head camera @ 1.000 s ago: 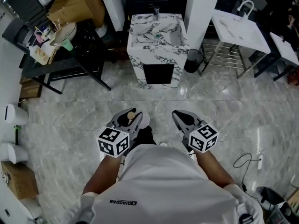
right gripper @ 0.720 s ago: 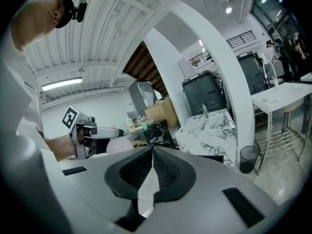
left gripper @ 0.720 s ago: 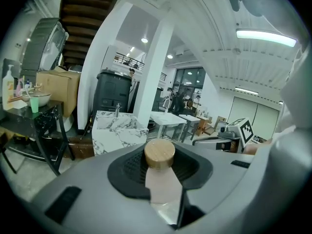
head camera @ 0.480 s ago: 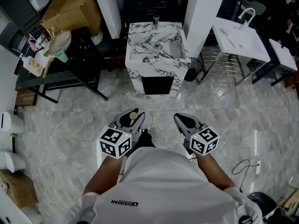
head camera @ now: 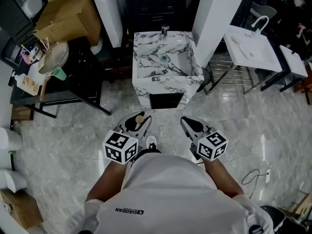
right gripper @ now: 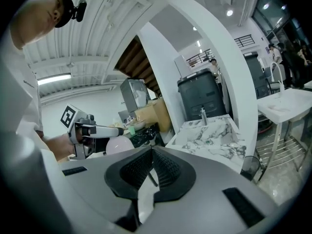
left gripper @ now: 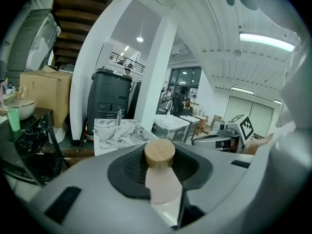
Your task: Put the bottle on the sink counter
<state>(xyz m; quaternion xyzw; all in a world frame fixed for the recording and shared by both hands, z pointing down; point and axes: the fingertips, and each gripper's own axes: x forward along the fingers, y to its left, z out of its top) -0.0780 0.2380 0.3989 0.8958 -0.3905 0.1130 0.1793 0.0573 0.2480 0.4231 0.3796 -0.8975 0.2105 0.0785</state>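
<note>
A pale pink bottle (head camera: 139,120) with a round wooden cap sits between the jaws of my left gripper (head camera: 137,121), which is shut on it at waist height. In the left gripper view the bottle (left gripper: 160,177) points cap-first toward the marble sink counter (left gripper: 116,132). That counter (head camera: 165,57) stands straight ahead across a stretch of floor, with a faucet (head camera: 165,30) at its back. My right gripper (head camera: 190,125) hovers beside the left one. Its jaws (right gripper: 151,153) meet at the tips with nothing between them.
A black table (head camera: 73,87) with a bowl (head camera: 52,57) and a green cup stands at the left, below a cardboard box (head camera: 68,11). White pillars flank the sink. A black bin (head camera: 208,78) and a white basin on a metal rack (head camera: 251,45) are at the right. A cable (head camera: 253,177) lies on the floor.
The whole view has shifted forward: the marble sink counter is closer and sits lower in the head view. Both grippers keep their pose, with the bottle still in the left.
</note>
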